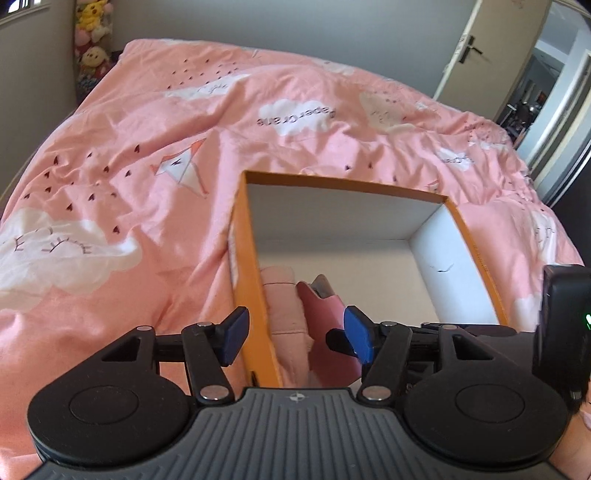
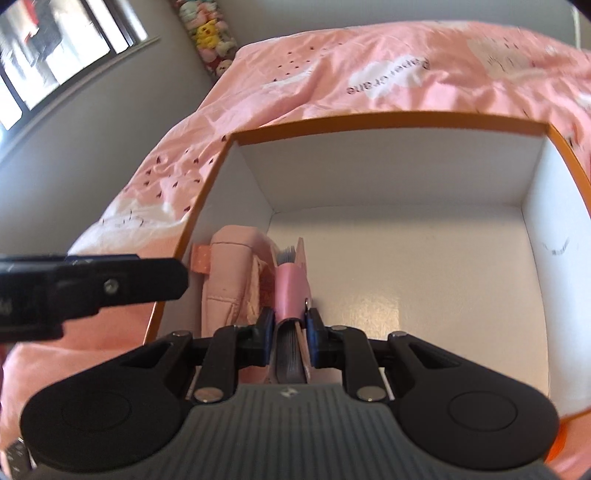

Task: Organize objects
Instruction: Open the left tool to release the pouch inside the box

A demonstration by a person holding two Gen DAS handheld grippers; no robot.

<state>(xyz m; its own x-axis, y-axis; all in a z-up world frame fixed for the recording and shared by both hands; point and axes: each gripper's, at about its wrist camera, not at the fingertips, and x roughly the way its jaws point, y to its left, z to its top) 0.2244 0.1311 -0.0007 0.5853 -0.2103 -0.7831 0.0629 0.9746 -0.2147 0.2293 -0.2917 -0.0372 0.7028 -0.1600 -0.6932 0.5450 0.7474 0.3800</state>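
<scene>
An orange box with a white inside (image 1: 458, 218) (image 2: 399, 120) sits on the pink bed. A folded pale pink cloth bag (image 1: 286, 314) (image 2: 229, 273) stands upright against the box's left wall. My right gripper (image 2: 290, 332) is shut on a pink notebook with a strap (image 2: 290, 291) (image 1: 323, 325) and holds it upright inside the box, right beside the bag. My left gripper (image 1: 295, 334) is open and empty; its jaws straddle the box's left wall, one finger outside, one inside. The left gripper's side shows in the right wrist view (image 2: 92, 284).
A pink bedcover with cloud prints (image 1: 147, 147) (image 2: 406, 66) lies all around the box. Plush toys (image 1: 92, 37) (image 2: 210, 33) stand in the far corner by a window (image 2: 55, 48). An open door (image 1: 498, 55) is at the right. The right part of the box floor (image 2: 424, 277) is bare.
</scene>
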